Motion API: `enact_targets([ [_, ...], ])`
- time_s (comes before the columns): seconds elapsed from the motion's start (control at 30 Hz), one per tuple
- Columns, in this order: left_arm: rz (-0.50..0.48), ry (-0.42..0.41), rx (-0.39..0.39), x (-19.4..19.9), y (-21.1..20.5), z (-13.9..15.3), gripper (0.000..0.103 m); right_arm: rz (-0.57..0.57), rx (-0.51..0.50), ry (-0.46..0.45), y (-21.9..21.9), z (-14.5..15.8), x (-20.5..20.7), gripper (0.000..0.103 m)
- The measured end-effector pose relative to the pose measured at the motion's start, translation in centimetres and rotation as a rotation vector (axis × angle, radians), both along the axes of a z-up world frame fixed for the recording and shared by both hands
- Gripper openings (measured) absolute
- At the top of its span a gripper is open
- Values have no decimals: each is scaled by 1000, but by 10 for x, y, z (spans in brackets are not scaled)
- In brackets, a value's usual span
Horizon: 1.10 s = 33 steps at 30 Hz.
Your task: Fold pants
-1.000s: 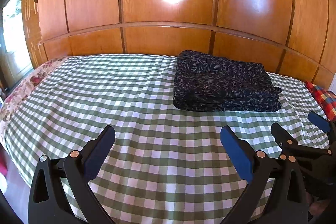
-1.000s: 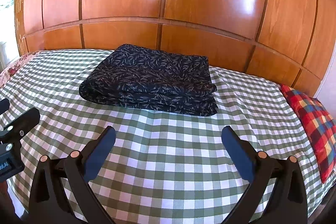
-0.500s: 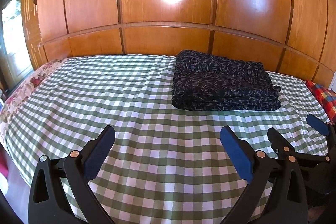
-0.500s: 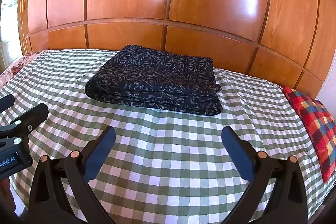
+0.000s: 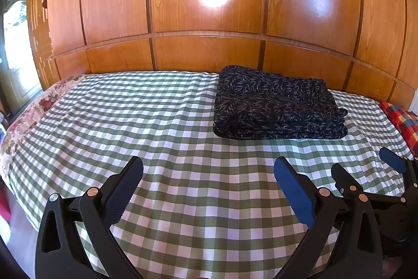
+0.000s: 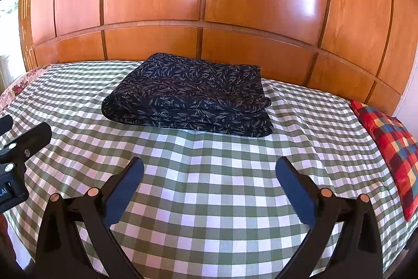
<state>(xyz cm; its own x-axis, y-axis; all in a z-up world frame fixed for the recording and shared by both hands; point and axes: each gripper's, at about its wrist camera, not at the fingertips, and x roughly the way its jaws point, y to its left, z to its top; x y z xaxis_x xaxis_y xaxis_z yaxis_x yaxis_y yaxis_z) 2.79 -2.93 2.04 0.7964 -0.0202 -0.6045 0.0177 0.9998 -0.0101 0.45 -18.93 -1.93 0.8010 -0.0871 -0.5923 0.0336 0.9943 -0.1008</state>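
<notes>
Right gripper (image 5: 371, 169) drifted slightly lower, away from pants (image 5: 277, 103).

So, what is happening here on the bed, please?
A person holds a hand-held gripper in each hand above a bed with a green checked sheet. The left hand-held gripper and the right hand-held gripper are both open and hold nothing. The dark leaf-print pants lie folded in a neat stack near the wooden headboard, apart from both.

The dark, leaf-printed pants (image 5: 277, 103) (image 6: 190, 93) are being seen folded into a flat, layered rectangular stack, lying on the green-and-white checked bedcover (image 5: 156, 122) (image 6: 209, 174) near the wooden panelling, with rounded fold edges facing forward.
</notes>
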Motion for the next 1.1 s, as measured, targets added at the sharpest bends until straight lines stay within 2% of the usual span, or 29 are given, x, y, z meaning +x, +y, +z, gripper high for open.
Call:
enact_targets([
  [0.57, -2, -11, -7, -5, 1, 5, 99, 4, -6, 5, 1, 0, 0, 101],
  [0.7, -33, -6, -26, -3, -1, 2, 99, 4, -8, 11, -1, -3, 1, 101],
  [0.9, -49, 40, -34, 3, -5, -7, 99, -13, -4, 30, -9, -9, 3, 101],
  [1.1, -15, 78, -23, 10, -2, -18, 99, -42, -2, 47, -21, -15, 4, 101],
])
